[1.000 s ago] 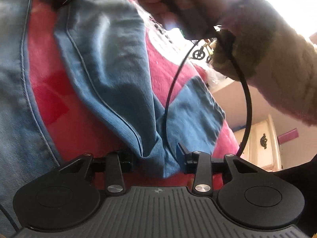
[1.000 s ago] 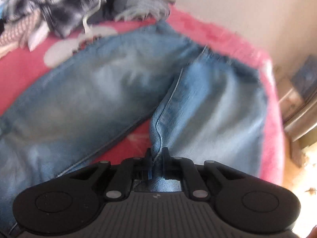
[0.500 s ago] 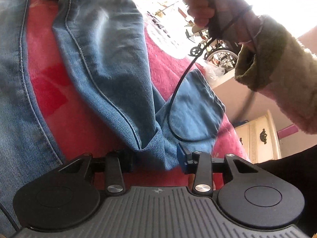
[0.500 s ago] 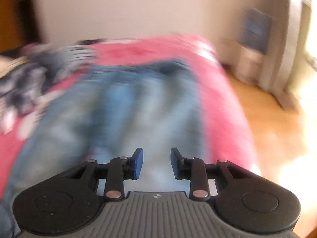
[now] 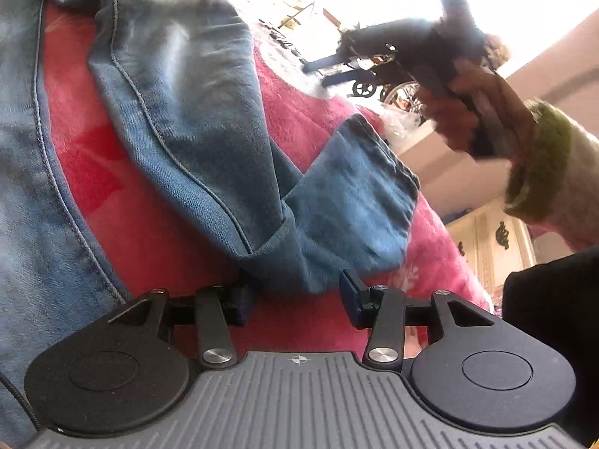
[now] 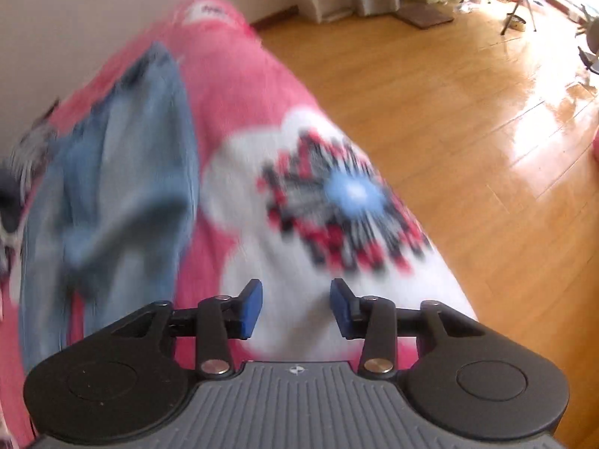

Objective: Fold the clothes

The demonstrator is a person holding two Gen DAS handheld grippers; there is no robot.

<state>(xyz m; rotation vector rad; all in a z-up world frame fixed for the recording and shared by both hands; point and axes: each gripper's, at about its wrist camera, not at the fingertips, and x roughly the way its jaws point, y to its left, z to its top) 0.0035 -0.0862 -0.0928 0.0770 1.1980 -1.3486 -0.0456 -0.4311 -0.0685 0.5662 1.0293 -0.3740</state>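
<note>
Both tongs opening over the jeans on the bed.

My left tongs (image 5: 295, 299) are spreading, a folded cuff of the jeans (image 5: 194, 119) lying just ahead of the gap, and the pads look clear of the denim. The jeans lie spread on the pink blanket (image 5: 123, 224). Farther off, the right hand (image 5: 471, 112) shows blurred, gripping its handle, with a green sleeve (image 5: 539, 164) behind. My right tongs (image 6: 295, 307) are opening too, with nothing between them, over the blanket's white patch (image 6: 284, 262). The jeans (image 6: 123, 172) lie off to their left, blurred. Beyond the bed lies a wooden floor (image 6: 468, 131).
</note>
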